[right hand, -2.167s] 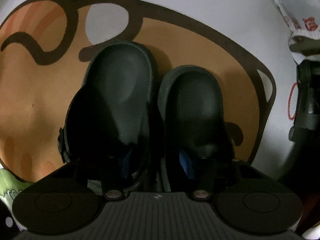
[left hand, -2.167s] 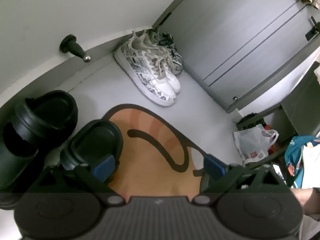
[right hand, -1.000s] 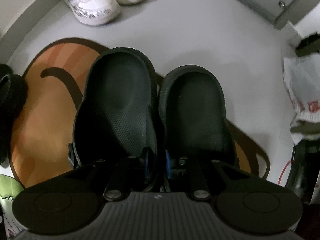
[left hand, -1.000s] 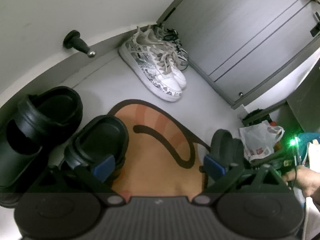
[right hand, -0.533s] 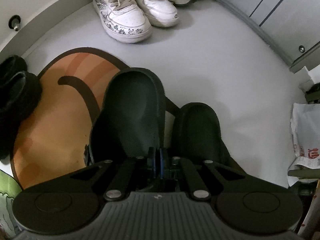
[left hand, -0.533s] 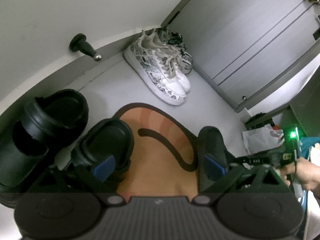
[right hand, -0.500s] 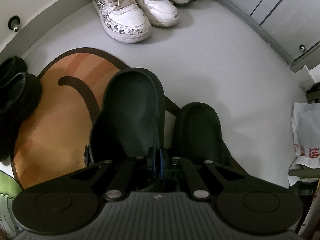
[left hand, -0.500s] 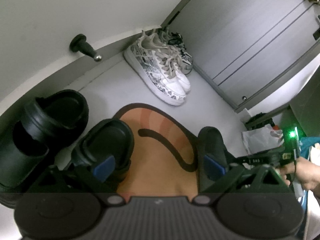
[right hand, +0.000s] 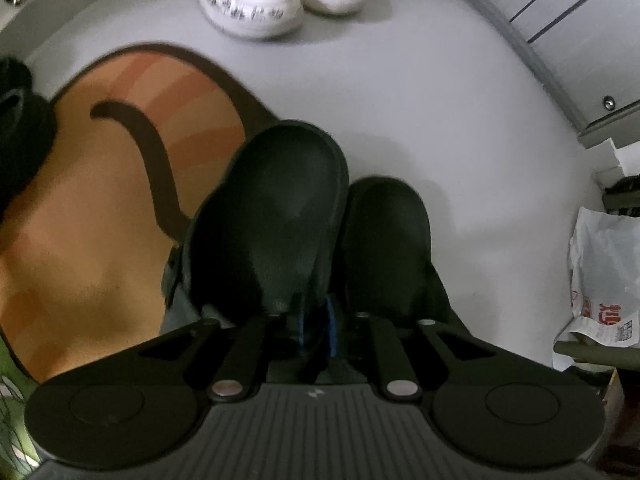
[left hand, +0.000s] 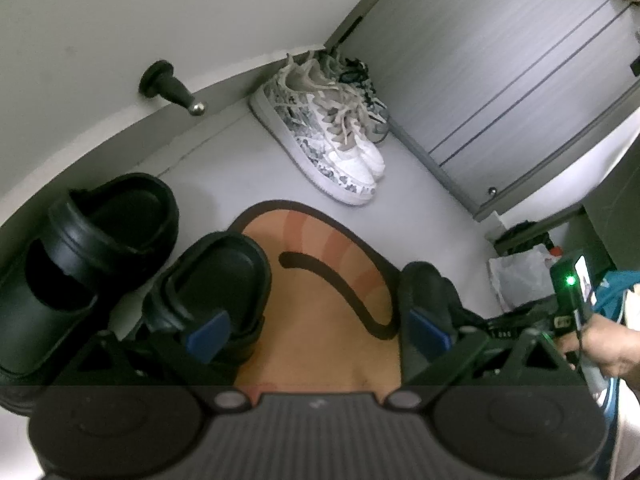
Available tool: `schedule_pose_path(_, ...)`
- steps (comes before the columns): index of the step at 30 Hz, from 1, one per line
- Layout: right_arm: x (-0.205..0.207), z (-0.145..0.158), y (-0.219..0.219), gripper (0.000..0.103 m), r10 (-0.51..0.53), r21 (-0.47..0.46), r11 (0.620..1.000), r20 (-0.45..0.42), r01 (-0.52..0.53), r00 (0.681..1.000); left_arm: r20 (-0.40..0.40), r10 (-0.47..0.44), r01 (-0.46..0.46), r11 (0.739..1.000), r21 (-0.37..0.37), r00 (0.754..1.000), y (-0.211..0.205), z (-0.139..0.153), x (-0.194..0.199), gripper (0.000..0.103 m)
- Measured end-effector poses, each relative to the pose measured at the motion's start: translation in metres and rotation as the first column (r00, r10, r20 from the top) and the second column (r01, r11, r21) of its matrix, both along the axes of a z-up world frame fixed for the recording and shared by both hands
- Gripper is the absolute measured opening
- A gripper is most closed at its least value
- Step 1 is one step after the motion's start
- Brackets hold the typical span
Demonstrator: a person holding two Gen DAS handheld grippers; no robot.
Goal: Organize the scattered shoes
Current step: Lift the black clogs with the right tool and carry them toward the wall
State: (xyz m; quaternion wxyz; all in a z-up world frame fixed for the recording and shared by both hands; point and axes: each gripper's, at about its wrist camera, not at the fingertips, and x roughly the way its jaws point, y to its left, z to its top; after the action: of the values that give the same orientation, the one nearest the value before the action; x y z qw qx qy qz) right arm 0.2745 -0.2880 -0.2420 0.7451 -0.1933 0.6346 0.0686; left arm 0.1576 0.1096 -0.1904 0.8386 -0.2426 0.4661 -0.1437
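Right wrist view: your right hand-held gripper [right hand: 316,330] pinches the dark clogs [right hand: 272,216] together over the orange mat's [right hand: 80,240] edge. Your left hand-held gripper [left hand: 316,330] stands spread, empty, beside black sandals [left hand: 100,240].

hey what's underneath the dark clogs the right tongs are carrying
Under the clogs lie the orange mat's edge and bare grey floor. The patch directly beneath them is covered. The right tongs pinch their inner sides together.

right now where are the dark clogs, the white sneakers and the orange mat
dark clogs [right hand: 276,208]: right wrist view, toe cap of the left clog.
white sneakers [left hand: 352,160]: left wrist view, toe of the nearer sneaker.
orange mat [right hand: 80,208]: right wrist view, bare orange middle.
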Motion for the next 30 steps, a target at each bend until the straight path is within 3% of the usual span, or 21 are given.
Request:
schedule_pose_path(1, 0.001, -0.001, 0.000, 0.019, -0.001, -0.005, 1.000, -0.001, 0.001, 1.000, -0.003, -0.003, 0.003, 1.000, 0.001, 1.000, -0.001, -0.001, 0.000, 0.097)
schedule_pose_path(5, 0.007, -0.001, 0.000, 0.051, -0.017, -0.022, 1.000, 0.038, 0.018, 0.999, -0.013, -0.028, 0.028, 1.000, 0.009, 1.000, -0.006, -0.003, 0.000, 0.097)
schedule_pose_path(8, 0.013, -0.007, -0.003, 0.062, -0.022, -0.056, 0.998, 0.034, 0.024, 0.999, -0.020, -0.037, 0.037, 0.999, 0.013, 0.999, -0.008, -0.004, 0.000, 0.097)
schedule_pose_path(13, 0.026, -0.017, -0.018, 0.066, -0.131, 0.035, 0.991, -0.035, 0.132, 0.991, -0.052, -0.034, 0.034, 0.999, 0.001, 0.998, -0.007, -0.010, 0.002, 0.097)
schedule_pose_path(19, 0.034, -0.036, -0.024, 0.064, -0.179, 0.050, 0.982, -0.092, 0.184, 0.980, -0.049, -0.002, 0.004, 0.999, 0.036, 0.999, -0.003, -0.012, 0.003, 0.097)
schedule_pose_path(24, 0.038, -0.048, -0.027, 0.050, -0.196, 0.068, 0.976, -0.157, 0.209, 0.968, -0.041, 0.009, -0.007, 0.999, 0.049, 0.999, -0.001, -0.012, 0.005, 0.099)
schedule_pose_path(26, 0.039, -0.048, -0.025, 0.032, -0.182, 0.067, 0.978, -0.166, 0.195, 0.969, -0.038, 0.005, -0.003, 0.999, 0.050, 0.999, -0.002, -0.012, 0.006, 0.099)
schedule_pose_path(30, 0.036, -0.049, -0.012, 0.027, -0.125, 0.035, 0.991, -0.143, 0.131, 0.982, -0.023, -0.020, 0.021, 0.999, 0.047, 1.000, -0.007, -0.011, 0.007, 0.098)
